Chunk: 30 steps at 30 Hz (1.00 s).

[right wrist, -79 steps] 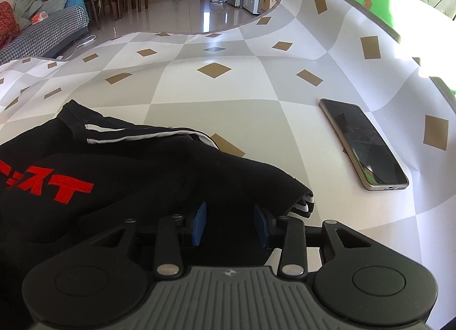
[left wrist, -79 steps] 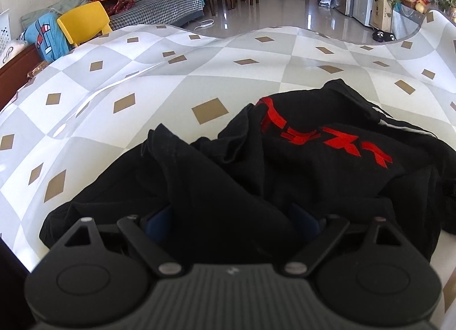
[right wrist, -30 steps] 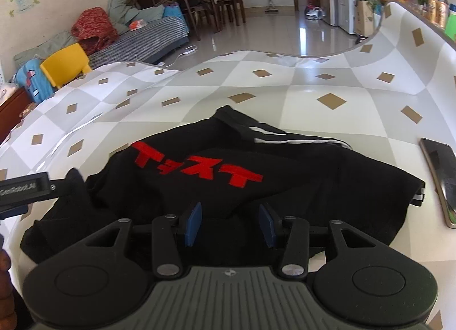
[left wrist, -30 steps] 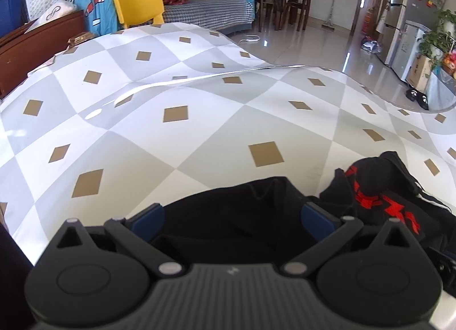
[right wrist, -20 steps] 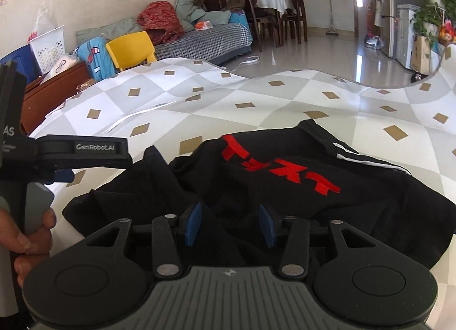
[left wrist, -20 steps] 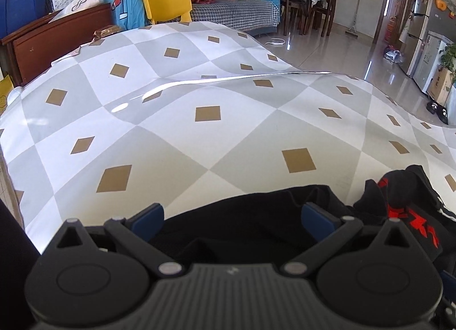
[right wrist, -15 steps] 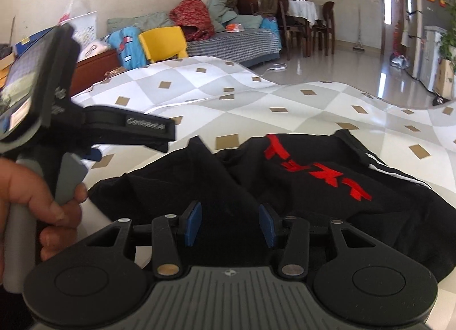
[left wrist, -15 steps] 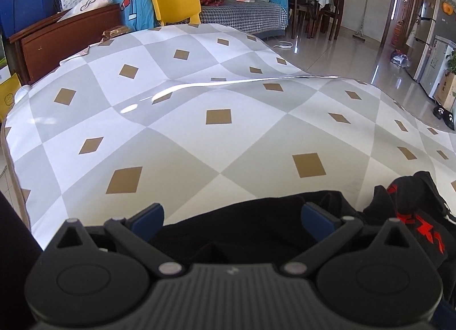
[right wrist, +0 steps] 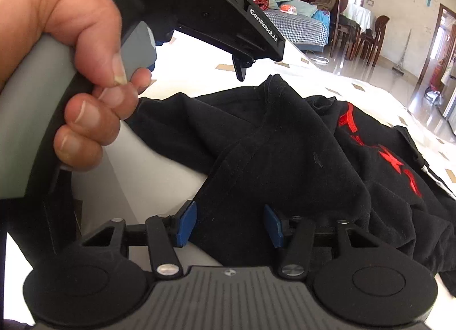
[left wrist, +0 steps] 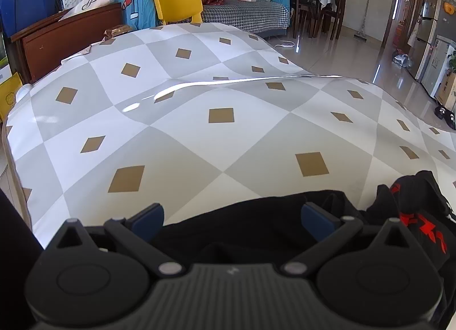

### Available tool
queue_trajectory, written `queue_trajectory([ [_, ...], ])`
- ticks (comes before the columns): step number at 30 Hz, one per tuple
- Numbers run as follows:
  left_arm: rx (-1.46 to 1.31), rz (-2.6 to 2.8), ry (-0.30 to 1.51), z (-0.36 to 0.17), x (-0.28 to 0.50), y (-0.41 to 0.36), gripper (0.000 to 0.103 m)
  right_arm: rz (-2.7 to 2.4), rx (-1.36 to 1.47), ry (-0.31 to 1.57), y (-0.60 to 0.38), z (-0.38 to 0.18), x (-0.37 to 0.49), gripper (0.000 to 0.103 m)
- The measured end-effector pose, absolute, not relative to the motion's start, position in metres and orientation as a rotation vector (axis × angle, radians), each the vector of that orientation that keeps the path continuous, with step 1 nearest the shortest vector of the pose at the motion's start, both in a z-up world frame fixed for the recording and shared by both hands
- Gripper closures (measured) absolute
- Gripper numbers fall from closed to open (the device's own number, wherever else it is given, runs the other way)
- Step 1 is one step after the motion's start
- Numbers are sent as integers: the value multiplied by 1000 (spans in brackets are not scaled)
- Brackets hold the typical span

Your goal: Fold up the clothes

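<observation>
A chequered tabletop (left wrist: 176,141) filled the living room view. The black shirt (right wrist: 285,153), bunched beside the yellow chair's (left wrist: 178,3) table end, had been dragged leftward. Both the left gripper (left wrist: 232,217) and right gripper (right wrist: 229,223) stood spread over loose fabric, so flattening seemed unfinished.

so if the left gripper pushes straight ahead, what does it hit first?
The black garment already bunched between its open jaws. Past that fold there is only bare checkered tablecloth, though depth is hard to judge in fisheye.
</observation>
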State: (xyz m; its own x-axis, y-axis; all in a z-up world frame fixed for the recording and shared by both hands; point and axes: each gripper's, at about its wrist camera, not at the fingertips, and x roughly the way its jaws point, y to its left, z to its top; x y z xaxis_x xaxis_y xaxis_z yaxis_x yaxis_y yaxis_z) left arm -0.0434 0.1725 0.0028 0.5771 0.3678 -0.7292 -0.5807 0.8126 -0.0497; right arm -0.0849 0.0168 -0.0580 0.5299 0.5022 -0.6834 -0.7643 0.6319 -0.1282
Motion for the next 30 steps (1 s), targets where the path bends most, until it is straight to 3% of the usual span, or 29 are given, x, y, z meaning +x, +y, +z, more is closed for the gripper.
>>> queue_trajectory([
  [6,-292,566,776,2,-44,172,0,806,-456,641,15,-62,-79,56],
  [14,-280,569,771,2,-46,172,0,788,-433,654,19,-58,-79,96],
  [30,-290,575,770,3,-48,171,0,428,-200,654,-53,-5,-54,99],
])
